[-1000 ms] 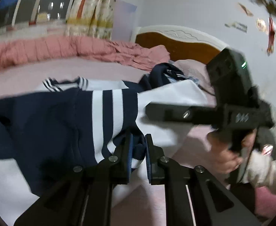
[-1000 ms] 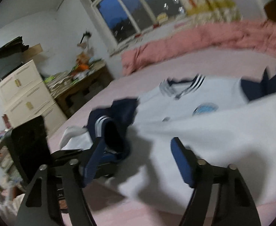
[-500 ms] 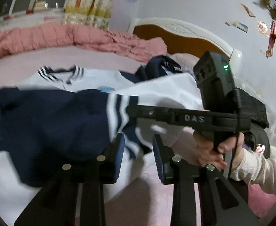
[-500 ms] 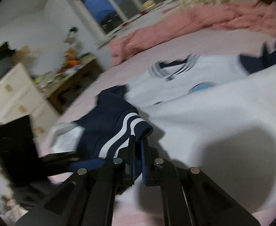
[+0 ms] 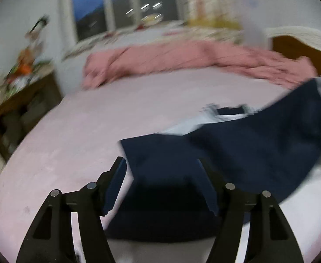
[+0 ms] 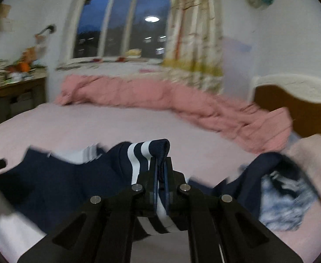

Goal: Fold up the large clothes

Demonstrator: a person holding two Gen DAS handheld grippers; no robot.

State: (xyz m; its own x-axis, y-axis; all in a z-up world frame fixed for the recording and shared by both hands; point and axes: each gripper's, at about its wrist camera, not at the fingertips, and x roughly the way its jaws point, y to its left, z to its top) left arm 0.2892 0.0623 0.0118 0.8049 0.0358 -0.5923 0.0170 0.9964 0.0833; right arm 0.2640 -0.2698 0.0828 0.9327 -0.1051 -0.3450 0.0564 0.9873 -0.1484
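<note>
Navy-and-white striped garment (image 6: 77,175) spread over pink bed sheet (image 5: 94,118). Striped cuff (image 6: 151,151) pinched tight between fingers of right gripper (image 6: 160,175), lifted clear of sheet. Left gripper (image 5: 162,182) spread wide, having just been opening, gripping nothing, navy cloth lying beneath. Rumpled pink quilt (image 6: 138,96) behind.

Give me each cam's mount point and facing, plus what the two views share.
Left wrist: on the left gripper, looking over its open fingers across the navy sleeve toward the window.
Right wrist: on the right gripper, shut on the striped cuff, facing the window; the left gripper's tip shows at the left edge.
Shared: pink blanket, window, headboard, bed.
</note>
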